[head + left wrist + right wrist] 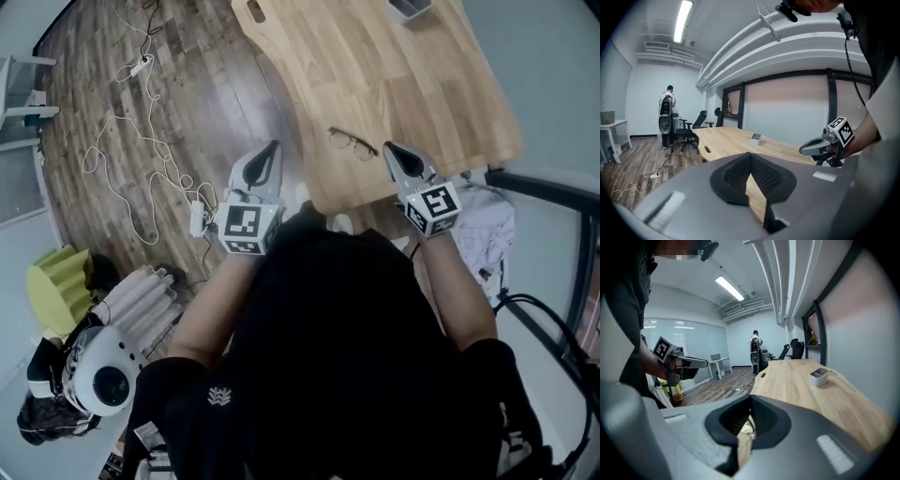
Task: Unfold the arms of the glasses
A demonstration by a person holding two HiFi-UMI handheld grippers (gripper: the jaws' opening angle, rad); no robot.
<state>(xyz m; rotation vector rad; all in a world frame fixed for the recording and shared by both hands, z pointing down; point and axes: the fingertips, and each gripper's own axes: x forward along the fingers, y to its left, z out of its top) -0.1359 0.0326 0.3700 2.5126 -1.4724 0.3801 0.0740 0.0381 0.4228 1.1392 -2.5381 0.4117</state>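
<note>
The left hand-held gripper (273, 147), jaws together and empty, is pointing forward and slightly down beside the worktop (403, 84). The glasses (352, 141) are lying near the worktop's front edge. The right hand-held gripper (388, 148), jaws likewise closed on nothing, is hovering just beside them.

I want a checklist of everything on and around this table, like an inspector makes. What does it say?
Surface: light wooden table with a curved edge.
Job's things: glasses lying near the table's near edge, touched by neither gripper; too small to tell whether the arms are folded.
Clutter: small grey tray further along the table.
Grippers: left gripper and right gripper both shut and empty, one on each side of the glasses.
Cables: white cable looped on the floor, with a power strip.
Surroundings: office chairs; a person standing far off.
</note>
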